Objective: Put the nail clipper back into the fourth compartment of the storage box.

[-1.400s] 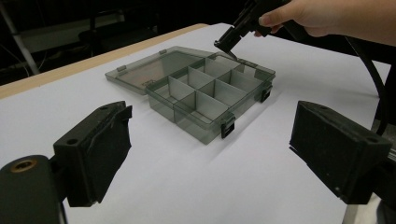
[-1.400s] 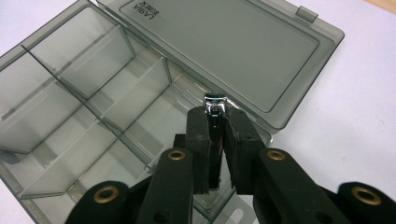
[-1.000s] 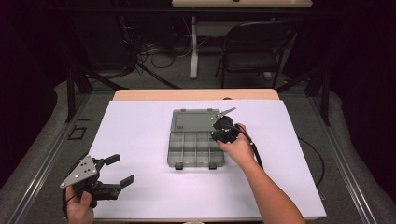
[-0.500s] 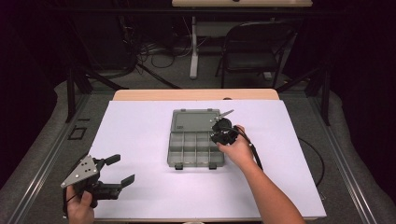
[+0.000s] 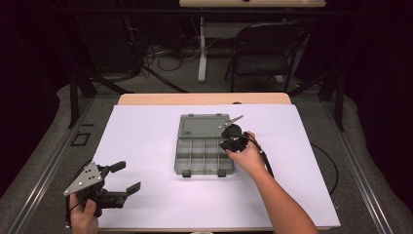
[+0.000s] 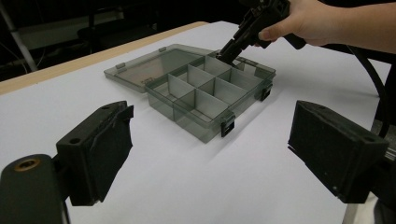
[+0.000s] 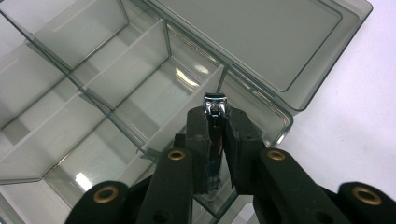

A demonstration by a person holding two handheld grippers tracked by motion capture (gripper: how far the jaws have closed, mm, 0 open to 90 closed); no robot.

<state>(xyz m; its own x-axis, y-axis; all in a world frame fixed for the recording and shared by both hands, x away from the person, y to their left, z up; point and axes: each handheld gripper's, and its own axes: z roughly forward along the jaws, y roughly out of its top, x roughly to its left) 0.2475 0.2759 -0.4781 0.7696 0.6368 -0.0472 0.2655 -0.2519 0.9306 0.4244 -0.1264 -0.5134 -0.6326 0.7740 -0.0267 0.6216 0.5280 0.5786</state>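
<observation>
A smoky clear compartment box (image 5: 181, 163) lies open in the middle of the white table, its lid (image 5: 203, 125) folded flat at the far side. My right gripper (image 5: 225, 129) is tilted down over the box's right rear compartment, shut on a small shiny metal nail clipper (image 7: 215, 100) whose tip pokes out above the pads. From the left gripper view the right gripper (image 6: 227, 53) reaches into the box (image 6: 201, 122) at its far corner. My left gripper (image 5: 127, 176) rests near the table's front left corner, jaws wide apart with nothing between them.
The box's compartments (image 7: 121, 79) look empty. White paper (image 5: 146, 136) covers the table, with a wooden strip (image 5: 204, 99) along the far edge. A chair (image 5: 260, 53) and cables stand on the floor beyond. A black cable (image 5: 265, 161) trails from the right gripper.
</observation>
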